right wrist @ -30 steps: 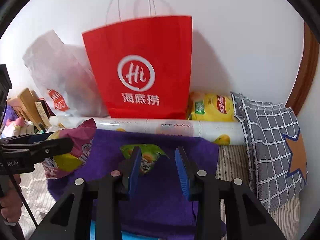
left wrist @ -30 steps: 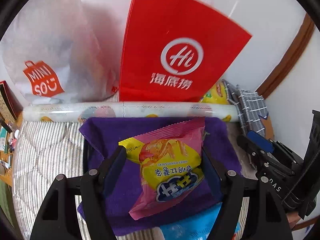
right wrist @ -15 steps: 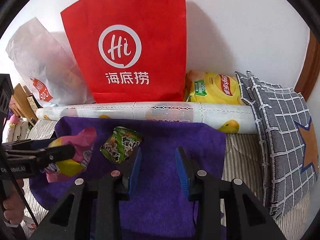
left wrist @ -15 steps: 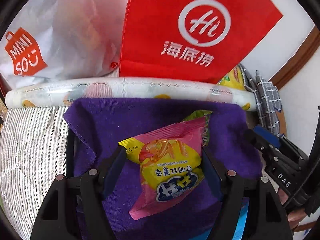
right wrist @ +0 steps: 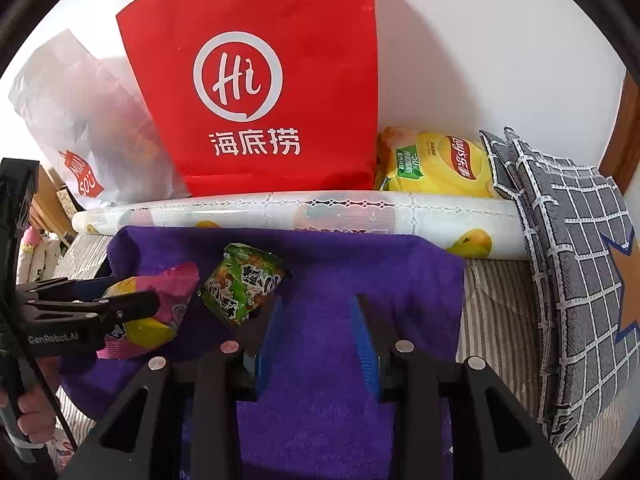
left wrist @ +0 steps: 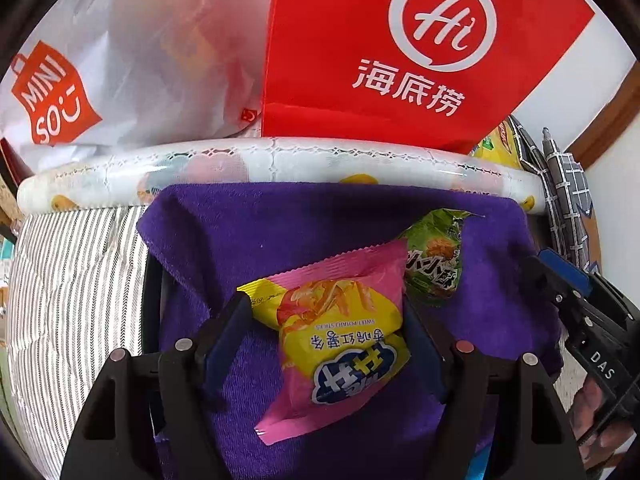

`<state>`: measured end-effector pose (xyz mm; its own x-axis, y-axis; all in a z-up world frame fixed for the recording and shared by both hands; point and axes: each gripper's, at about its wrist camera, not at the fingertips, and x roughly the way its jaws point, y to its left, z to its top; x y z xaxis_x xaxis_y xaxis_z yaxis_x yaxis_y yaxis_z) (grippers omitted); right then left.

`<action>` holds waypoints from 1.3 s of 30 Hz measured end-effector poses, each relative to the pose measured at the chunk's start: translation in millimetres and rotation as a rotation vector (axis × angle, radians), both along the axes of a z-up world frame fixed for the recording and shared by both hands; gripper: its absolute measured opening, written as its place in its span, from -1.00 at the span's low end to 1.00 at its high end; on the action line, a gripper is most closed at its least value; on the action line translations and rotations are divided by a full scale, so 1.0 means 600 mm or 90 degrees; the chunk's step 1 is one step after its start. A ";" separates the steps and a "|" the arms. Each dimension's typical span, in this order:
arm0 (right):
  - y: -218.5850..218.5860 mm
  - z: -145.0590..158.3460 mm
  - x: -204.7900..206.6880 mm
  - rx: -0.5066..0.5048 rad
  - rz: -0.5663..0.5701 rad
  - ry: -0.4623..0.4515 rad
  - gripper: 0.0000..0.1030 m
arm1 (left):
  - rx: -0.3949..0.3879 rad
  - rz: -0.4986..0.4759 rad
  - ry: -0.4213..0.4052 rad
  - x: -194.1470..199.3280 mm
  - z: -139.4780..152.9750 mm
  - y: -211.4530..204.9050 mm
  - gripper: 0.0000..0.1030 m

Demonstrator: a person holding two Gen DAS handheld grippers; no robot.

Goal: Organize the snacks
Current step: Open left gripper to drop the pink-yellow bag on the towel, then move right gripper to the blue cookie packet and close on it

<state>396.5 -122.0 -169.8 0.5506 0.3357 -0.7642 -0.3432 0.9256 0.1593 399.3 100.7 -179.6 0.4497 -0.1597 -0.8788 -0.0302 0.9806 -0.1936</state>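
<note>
Left wrist view: your left gripper (left wrist: pixel 326 336) has the pink pack (left wrist: pixel 340 336) pinched across its width between both pads, so the pack's long axis runs forward along the fingers, top seam pointing away from you. It hangs just over the purple towel (left wrist: pixel 280 232). The green pack (left wrist: pixel 434 268) lies ahead and to the right, its near edge tucked behind the pink one, so you can't see all of it from here. The right gripper's body pokes in at the far right edge, cut off by the frame. Behind the towel there's a roll (left wrist: pixel 280 160), then the red bag (left wrist: pixel 400 52) and a white bag (left wrist: pixel 120 60).

Right wrist view: your right gripper (right wrist: pixel 318 336) is partly open with nothing between the pads. The green pack (right wrist: pixel 240 282) sits just ahead and left of its left finger, tilted, long axis running diagonally from near left to far right. I'd say the right side is the one placed to grab it, but you'd need to shift left and turn to meet that diagonal. The left gripper (right wrist: pixel 132 304) with the pink pack (right wrist: pixel 156 308) is right beside it, close enough to bump. Can't tell whether the two packs touch. The red bag's (right wrist: pixel 260 80) mouth is out of frame, so I can't tell how open it is. A yellow chip bag (right wrist: pixel 436 164) sits by the wall.
</note>
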 end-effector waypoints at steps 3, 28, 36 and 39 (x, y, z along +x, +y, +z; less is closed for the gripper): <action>-0.001 0.000 -0.006 -0.003 -0.002 0.001 -0.32 | -0.003 -0.006 0.008 0.000 0.001 -0.003 0.59; -0.050 0.114 -0.191 -0.047 -0.087 -0.042 0.64 | -0.029 -0.017 -0.106 -0.202 0.165 -0.005 0.63; -0.073 0.145 -0.291 -0.080 -0.104 -0.087 0.82 | -0.042 -0.010 -0.127 -0.298 0.181 -0.021 0.62; -0.084 0.149 -0.330 -0.086 -0.117 -0.112 0.82 | -0.019 -0.007 -0.139 -0.329 0.184 -0.027 0.62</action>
